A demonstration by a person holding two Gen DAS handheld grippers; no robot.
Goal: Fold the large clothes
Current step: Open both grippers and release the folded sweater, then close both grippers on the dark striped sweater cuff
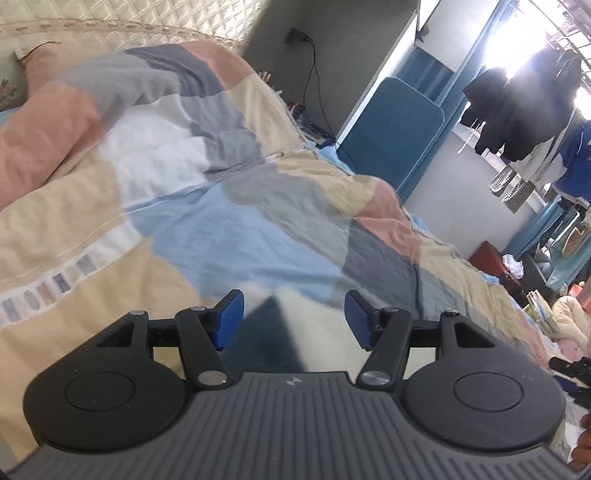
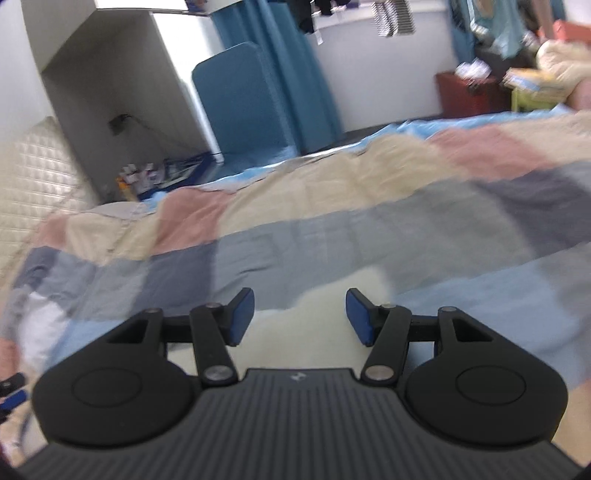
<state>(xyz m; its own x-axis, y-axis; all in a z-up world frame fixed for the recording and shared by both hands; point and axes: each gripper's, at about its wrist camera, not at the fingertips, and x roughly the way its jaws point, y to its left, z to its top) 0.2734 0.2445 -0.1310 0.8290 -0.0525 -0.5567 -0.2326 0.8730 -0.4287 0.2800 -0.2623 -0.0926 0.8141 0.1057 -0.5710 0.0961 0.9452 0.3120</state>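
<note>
A white, fleecy garment with a dark blue panel [image 1: 317, 339] lies on the patchwork quilt [image 1: 240, 221] of a bed. My left gripper [image 1: 294, 319] hovers just over it. Its blue pads [image 1: 231, 319] stand well apart and press on nothing. In the blurred right wrist view, the same pale garment [image 2: 314, 332] shows under my right gripper [image 2: 301, 316]. That gripper's pads [image 2: 360, 317] are also spread, with only cloth seen below the gap. The quilt [image 2: 332, 229] stretches ahead of it.
A quilted cream headboard [image 1: 147, 18] and a pink pillow [image 1: 44, 70] lie at the far left. A blue upholstered panel [image 1: 391, 136] stands beyond the bed's far edge. Dark clothes [image 1: 517, 110] hang at the bright window, and a red box [image 2: 469, 96] stands among floor clutter.
</note>
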